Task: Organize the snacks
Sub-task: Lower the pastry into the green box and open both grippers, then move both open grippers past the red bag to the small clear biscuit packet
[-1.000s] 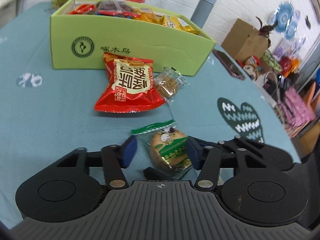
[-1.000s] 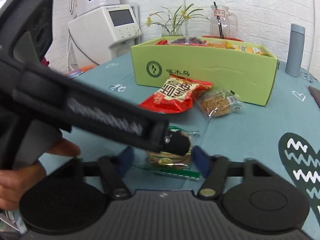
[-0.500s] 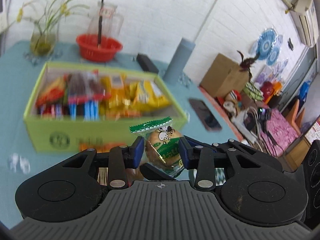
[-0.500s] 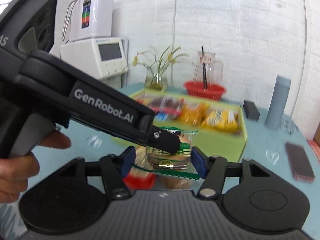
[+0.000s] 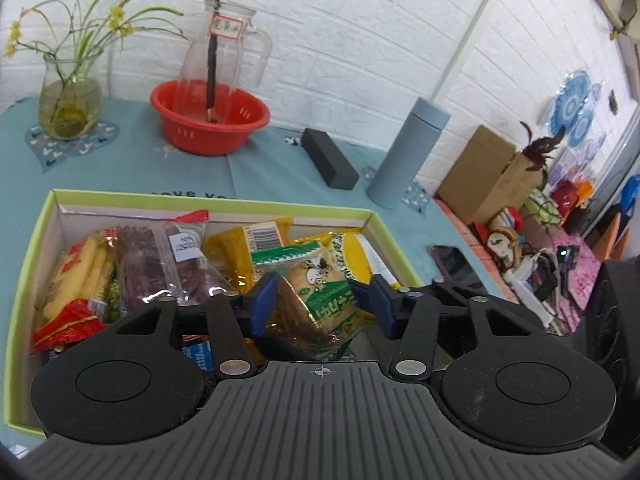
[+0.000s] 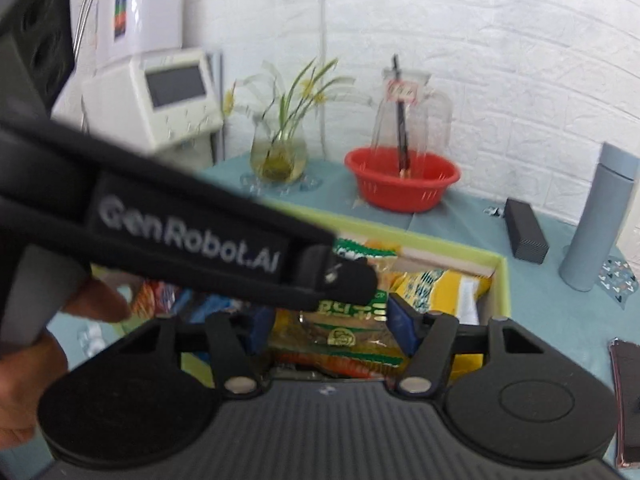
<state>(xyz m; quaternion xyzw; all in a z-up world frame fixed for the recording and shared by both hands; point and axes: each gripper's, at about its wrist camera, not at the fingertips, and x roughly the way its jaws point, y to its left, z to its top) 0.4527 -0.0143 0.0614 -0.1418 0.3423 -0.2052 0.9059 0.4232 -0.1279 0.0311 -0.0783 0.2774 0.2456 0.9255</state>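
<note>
My left gripper (image 5: 316, 306) is shut on a round cake in a clear green-and-white wrapper (image 5: 320, 292) and holds it above the right half of the open green snack box (image 5: 372, 218). The box holds several packets: red, purple and yellow ones (image 5: 236, 248). In the right wrist view my right gripper (image 6: 330, 326) stands open just behind the held cake (image 6: 352, 320), apart from it, with the left gripper's body (image 6: 180, 240) crossing in front. The box's far right corner (image 6: 502, 280) shows there too.
Behind the box stand a red basin (image 5: 210, 120) with a glass jug, a vase of flowers (image 5: 70, 108), a black case (image 5: 328, 158) and a grey-blue flask (image 5: 406, 160). A phone (image 5: 452, 260) lies right of the box. A white machine (image 6: 160, 96) stands far left.
My left gripper closed on the cake on the cloth, lifted it and carried it forward over the box. The right gripper followed behind, open.
</note>
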